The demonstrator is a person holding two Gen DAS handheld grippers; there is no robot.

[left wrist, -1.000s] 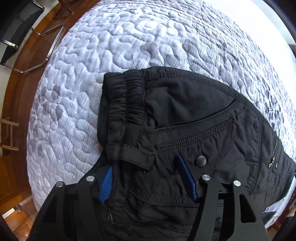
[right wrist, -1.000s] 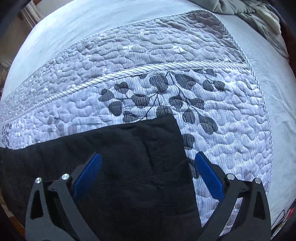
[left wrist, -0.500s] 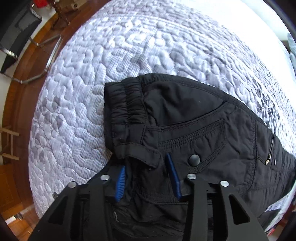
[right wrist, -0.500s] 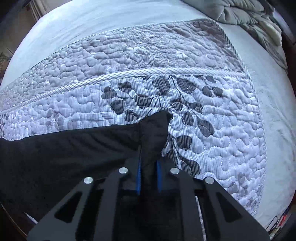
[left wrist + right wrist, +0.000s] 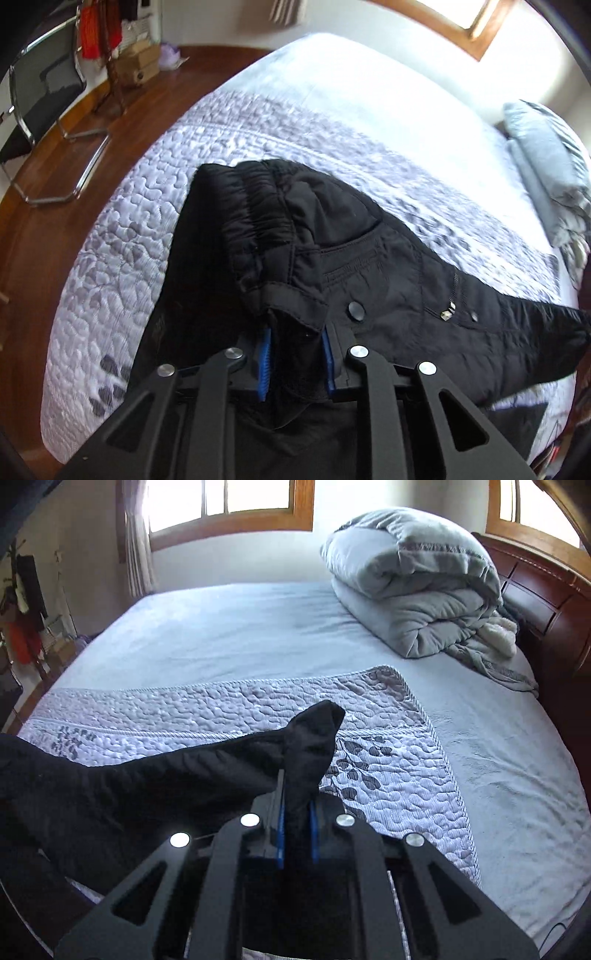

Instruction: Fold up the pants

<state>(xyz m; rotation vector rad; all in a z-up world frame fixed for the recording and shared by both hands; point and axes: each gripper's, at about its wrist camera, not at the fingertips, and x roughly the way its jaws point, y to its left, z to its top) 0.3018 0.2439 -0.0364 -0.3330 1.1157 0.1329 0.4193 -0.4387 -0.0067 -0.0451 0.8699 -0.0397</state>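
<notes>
Pinching the black pants [image 5: 369, 258] at the waistband, the left gripper [image 5: 295, 360] is closing on bunched fabric between its fingers; the right gripper [image 5: 297, 834] clamps the leg end above the quilt [image 5: 221, 716].

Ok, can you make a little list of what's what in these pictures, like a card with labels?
place: bed with a quilt across it
clothes: black pants, partly lifted off the quilt
left gripper: jaws closing on the pants' waistband end
right gripper: shut on the leg end
pants detail: snap button and zip pull showing
also on bed: folded grey blanket near the headboard
beside bed: chair on the wood floor
fold: not yet made
</notes>
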